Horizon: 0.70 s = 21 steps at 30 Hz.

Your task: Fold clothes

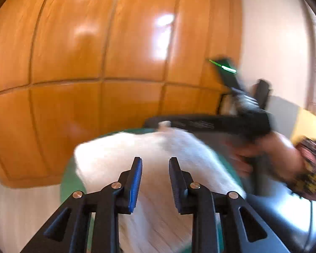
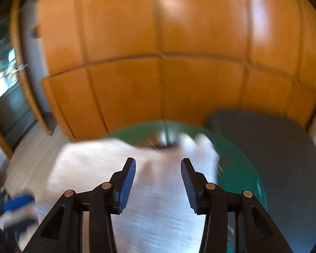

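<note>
while both blur, one white garment [image 1: 158, 168], two empty claws, left claw [image 1: 155, 162], right claw [image 2: 158, 162]

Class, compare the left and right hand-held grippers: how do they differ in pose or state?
The right hand-held gripper has its jaws further apart than the left hand-held gripper. Both stand open, gripping nothing, above the white cloth on the green table.

Lying spread and rumpled across the round green table [image 1: 68, 181]: white fuzzy garment [image 1: 153, 164], one corner overhanging its edge.
</note>
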Tool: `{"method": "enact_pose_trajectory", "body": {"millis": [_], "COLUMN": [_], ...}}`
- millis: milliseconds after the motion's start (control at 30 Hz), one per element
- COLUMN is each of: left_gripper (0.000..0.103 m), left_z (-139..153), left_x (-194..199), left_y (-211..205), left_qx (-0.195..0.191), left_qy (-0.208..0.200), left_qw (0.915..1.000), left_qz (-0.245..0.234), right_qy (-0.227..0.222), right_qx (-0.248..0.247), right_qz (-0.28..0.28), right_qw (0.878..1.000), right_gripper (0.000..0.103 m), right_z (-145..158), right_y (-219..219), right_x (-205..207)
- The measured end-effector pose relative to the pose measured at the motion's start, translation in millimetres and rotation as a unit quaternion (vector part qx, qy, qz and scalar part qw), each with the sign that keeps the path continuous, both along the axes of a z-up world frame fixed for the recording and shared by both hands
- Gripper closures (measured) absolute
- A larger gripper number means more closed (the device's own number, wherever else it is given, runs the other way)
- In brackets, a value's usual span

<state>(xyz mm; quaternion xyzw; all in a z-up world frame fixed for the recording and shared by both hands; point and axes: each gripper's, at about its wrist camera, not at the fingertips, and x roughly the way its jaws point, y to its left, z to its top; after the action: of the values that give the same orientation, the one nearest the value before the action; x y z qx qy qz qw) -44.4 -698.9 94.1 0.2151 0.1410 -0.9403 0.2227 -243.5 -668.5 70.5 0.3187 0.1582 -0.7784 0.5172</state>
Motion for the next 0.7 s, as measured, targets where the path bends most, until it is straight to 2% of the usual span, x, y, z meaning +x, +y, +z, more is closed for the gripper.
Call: {"method": "enact_pose_trajectory", "body": {"millis": [67, 133, 167, 267, 333, 400, 433, 467, 567, 700], "left_gripper": [0.077, 0.078, 0.078, 0.077, 0.077, 0.077, 0.077, 0.077, 0.077, 0.072], "left_z": [-12, -34, -47, -55, -54, -44, -38, -33, -14, 5], "left_x": [-19, -39, -48, -38, -42, -31, -20, -13, 18, 52], "left_y": [-23, -42, -49, -53, -64, -63, -62, -61, -48, -16], "left_qx": [0.037, 0.064, 0.075, 0.057, 0.062, 0.083, 0.094, 0.103, 0.112, 0.101], "left_qy": [-0.033, -0.075, -0.095, -0.095, -0.101, -0.1, -0.098, -0.097, -0.091, -0.084], "left_qw": [0.9985, 0.9941, 0.9915, 0.9933, 0.9924, 0.991, 0.9902, 0.9893, 0.9874, 0.9855], "left_qz": [0.026, 0.045, 0.048, 0.033, 0.033, 0.032, 0.032, 0.035, 0.066, 0.107], "right_qy": [-0.032, -0.025, -0.026, -0.036, -0.047, -0.059, -0.069, -0.086, -0.153, -0.118], "right_qx": [0.02, 0.04, 0.032, 0.025, 0.032, 0.043, 0.048, 0.046, -0.011, -0.047], "right_qz": [-0.015, -0.017, -0.02, -0.03, -0.034, -0.038, -0.047, -0.061, -0.095, -0.114], "right_qw": [0.999, 0.999, 0.999, 0.999, 0.998, 0.997, 0.995, 0.993, 0.984, 0.985], "right_gripper": [0.061, 0.061, 0.061, 0.06, 0.058, 0.048, 0.032, 0.022, 0.022, 0.022], "right_z": [-18, -27, -32, -40, -39, -36, -34, -36, -27, -14], "right_y": [8, 10, 13, 10, 5, 2, 5, 5, 43, 97], "right_x": [-16, -22, -23, -28, -32, -38, -44, -43, -45, -5]}}
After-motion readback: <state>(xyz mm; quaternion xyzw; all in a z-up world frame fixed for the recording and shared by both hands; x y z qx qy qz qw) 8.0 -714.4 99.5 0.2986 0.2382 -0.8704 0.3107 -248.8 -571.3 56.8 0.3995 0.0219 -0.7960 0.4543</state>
